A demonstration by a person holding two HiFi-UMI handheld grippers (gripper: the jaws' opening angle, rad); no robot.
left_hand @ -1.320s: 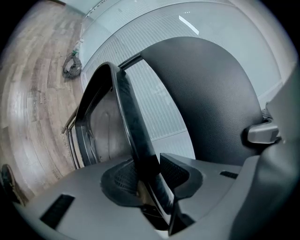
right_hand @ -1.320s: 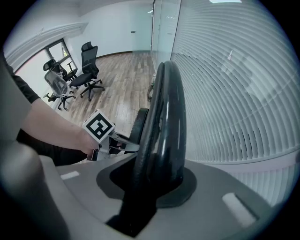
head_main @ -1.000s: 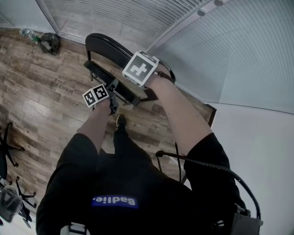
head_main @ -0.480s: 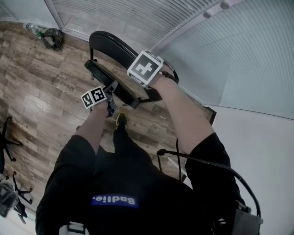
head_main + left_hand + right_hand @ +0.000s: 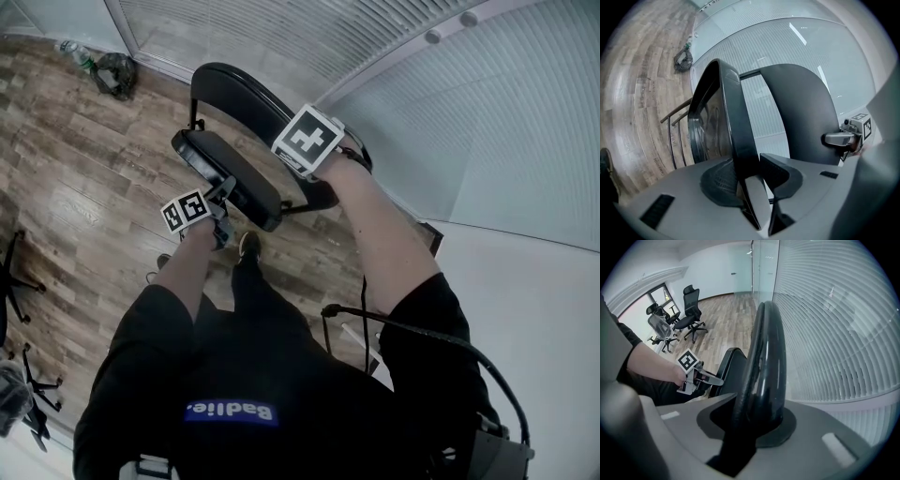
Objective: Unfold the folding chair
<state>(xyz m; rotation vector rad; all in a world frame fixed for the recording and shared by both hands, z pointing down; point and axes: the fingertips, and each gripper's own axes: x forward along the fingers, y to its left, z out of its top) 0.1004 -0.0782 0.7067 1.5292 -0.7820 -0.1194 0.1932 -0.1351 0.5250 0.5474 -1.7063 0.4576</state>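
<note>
Head view: the folding chair (image 5: 246,97) is seen standing on the wooden floor (image 5: 66,187) beside a wall of blinds (image 5: 487,122), with its seat (image 5: 225,176) angled out from the backrest (image 5: 239,89).

Left gripper view: the left hand-held gripper (image 5: 757,180) is clamped on the edge of the seat, and the backrest is seen behind it.

Right gripper view: the right hand-held gripper (image 5: 757,420) is clamped on the top edge of the backrest. Office chairs (image 5: 689,310) are seen well apart, across the floor.

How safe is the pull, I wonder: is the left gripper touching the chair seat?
Touching. The left gripper view shows the left gripper with both jaws clamped on the chair seat edge.
</note>
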